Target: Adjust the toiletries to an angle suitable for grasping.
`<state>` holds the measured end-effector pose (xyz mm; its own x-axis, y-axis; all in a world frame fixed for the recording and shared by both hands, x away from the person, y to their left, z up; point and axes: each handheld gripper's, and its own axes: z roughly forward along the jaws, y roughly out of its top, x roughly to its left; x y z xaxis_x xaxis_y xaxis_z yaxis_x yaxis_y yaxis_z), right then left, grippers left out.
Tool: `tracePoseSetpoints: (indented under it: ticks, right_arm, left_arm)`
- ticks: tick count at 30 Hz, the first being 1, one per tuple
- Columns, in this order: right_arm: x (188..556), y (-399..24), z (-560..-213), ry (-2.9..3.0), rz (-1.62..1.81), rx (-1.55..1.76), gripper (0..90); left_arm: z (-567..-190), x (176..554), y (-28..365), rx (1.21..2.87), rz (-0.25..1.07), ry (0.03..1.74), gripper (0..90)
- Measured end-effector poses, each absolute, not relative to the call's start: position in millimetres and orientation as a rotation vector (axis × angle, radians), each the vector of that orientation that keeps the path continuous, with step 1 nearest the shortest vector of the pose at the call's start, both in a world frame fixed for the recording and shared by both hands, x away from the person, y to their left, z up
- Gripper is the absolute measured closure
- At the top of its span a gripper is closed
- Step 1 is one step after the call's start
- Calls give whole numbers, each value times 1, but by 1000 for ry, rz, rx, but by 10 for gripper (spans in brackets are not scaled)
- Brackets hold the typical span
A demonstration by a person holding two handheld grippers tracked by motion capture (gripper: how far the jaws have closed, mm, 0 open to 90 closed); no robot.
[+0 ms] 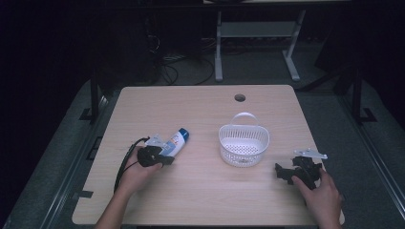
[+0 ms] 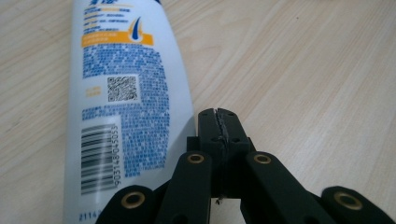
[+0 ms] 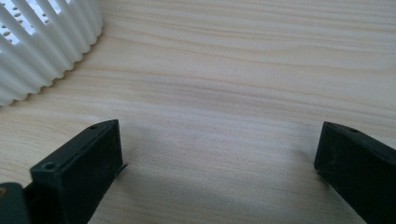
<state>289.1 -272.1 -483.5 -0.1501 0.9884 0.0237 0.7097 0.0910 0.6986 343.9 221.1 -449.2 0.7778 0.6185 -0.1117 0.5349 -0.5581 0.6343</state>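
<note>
A white bottle (image 1: pixel 175 142) with a blue cap lies on its side on the wooden table (image 1: pixel 205 186), left of centre. Its printed back label with barcode shows large in the left gripper view, bottle (image 2: pixel 116 107). My left gripper (image 1: pixel 168 160) rests at the bottle's near end; its jaws are shut together with nothing between them, the gripper (image 2: pixel 218 122) lying just right of the bottle. A white slatted basket (image 1: pixel 243 143) with a handle stands right of centre. My right gripper (image 1: pixel 282 172) sits open near the table's right edge, gripper (image 3: pixel 217 154) over bare wood, basket (image 3: pixel 42 42) at upper left.
A round cable hole (image 1: pixel 239 98) is in the table's far edge. Desk legs and cables stand on the dark floor beyond. Bare wood lies between bottle and basket and along the front edge.
</note>
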Motion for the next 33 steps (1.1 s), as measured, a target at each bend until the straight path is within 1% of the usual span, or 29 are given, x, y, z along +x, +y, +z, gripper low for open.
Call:
tracePoseSetpoints:
  ticks: [6, 17, 20, 25, 29, 33]
  right_arm:
    - [289, -272, -483, 1916, 804, 1664, 4]
    - [289, -272, -484, 1917, 804, 1664, 4]
    - [289, -272, -484, 1916, 804, 1663, 4]
    - [289, -272, -483, 1917, 804, 1663, 4]
    - [289, -272, -483, 1917, 804, 1663, 4]
    - [289, -272, -483, 1916, 804, 1663, 4]
  left_arm:
    - [-448, 344, 228, 2285, 174, 873, 900]
    - [-442, 342, 227, 2262, 157, 856, 899]
    - [-440, 342, 227, 2258, 162, 852, 875]
    - [-437, 342, 228, 2260, 174, 851, 807]
    - [-434, 343, 228, 2262, 185, 846, 726]
    - [-429, 346, 229, 2261, 205, 848, 622]
